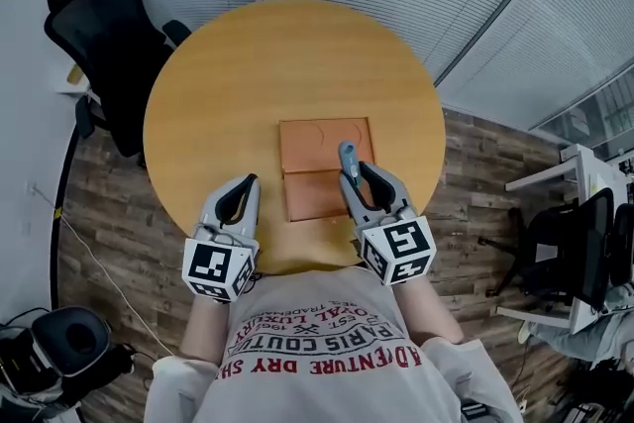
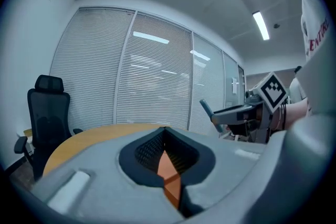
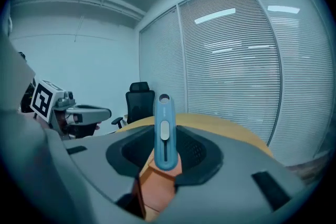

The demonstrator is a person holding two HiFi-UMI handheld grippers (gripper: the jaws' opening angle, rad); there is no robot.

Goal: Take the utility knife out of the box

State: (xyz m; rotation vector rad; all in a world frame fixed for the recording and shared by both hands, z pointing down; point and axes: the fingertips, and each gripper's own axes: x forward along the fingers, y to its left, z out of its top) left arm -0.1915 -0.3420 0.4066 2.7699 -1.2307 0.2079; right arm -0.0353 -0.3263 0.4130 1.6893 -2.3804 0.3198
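The left tool (image 1: 247, 183) hangs just left of the box (image 1: 312, 149), its jaws closed together on nothing. The open orange box lies flat on the round surface (image 1: 218, 84). Over the box's right half, the right tool (image 1: 354, 173) is clenched on the blue utility knife (image 1: 348, 157), which sticks out past its tips, clear of the box. To finish well, I'd keep the clench firm, carry the knife away from the box and lay it flat beside it.
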